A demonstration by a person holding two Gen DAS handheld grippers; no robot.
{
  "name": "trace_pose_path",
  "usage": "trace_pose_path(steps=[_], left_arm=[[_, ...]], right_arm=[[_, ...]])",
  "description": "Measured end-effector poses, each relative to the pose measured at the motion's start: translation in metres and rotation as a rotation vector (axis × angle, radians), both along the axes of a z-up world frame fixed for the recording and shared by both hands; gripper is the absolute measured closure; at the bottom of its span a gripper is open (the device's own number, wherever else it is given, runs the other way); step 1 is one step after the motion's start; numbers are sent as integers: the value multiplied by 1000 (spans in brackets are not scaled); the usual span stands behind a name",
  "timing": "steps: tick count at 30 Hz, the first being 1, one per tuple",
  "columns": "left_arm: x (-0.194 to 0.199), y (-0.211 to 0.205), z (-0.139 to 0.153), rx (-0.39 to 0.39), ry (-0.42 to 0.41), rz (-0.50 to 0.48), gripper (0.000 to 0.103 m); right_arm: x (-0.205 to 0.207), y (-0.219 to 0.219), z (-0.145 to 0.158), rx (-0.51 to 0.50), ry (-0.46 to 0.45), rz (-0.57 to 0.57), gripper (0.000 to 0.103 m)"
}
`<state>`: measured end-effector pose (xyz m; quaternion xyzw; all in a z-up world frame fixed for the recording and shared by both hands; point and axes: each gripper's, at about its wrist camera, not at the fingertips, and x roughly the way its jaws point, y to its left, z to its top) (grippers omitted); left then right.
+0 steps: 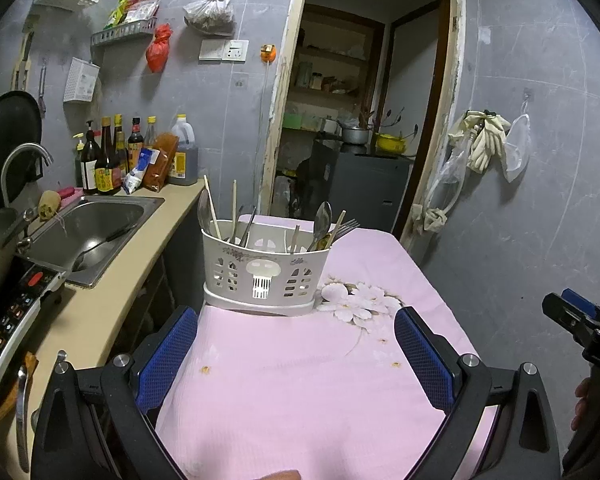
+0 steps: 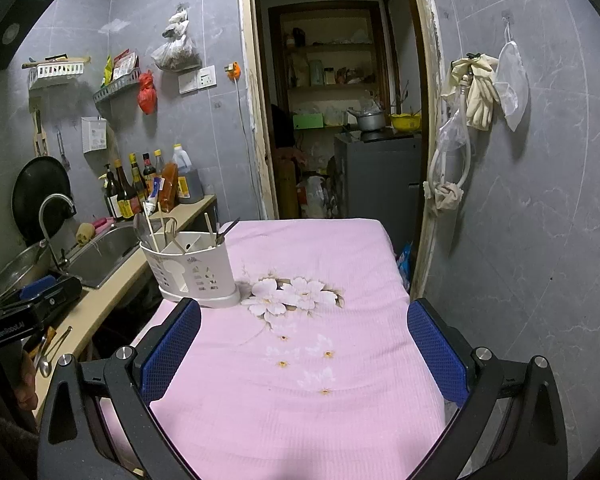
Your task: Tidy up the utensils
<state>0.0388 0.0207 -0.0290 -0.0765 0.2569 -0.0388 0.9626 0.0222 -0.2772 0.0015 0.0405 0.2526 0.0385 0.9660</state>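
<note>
A white plastic utensil caddy [image 1: 262,276] stands on the pink flowered tablecloth [image 1: 300,380], holding spoons, chopsticks and a fork [image 1: 346,227]. In the right wrist view the caddy [image 2: 192,270] stands at the table's left edge. My left gripper [image 1: 296,344] is open and empty, hovering over the cloth just short of the caddy. My right gripper [image 2: 304,344] is open and empty over the middle of the cloth, right of the caddy. Loose spoons [image 2: 48,354] lie on the counter at the left; one spoon [image 1: 22,408] shows in the left wrist view.
A beige counter [image 1: 100,312] runs along the left with a steel sink [image 1: 88,232], faucet [image 1: 20,160], sauce bottles [image 1: 112,156] and an induction cooker [image 1: 8,320]. A doorway [image 1: 360,120] opens behind the table. The grey wall [image 1: 540,200] on the right has hanging gloves.
</note>
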Motion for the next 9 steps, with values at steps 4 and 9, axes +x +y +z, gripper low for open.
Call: trace_pose_path(steps=[4,9], left_arm=[[3,0,-1,2,5,8,4],[7,-1,-4,2,14,15,4]], right_arm=[[0,-3,-4,0,7,2,2],[8,-3,-8,-1,20,8,2]])
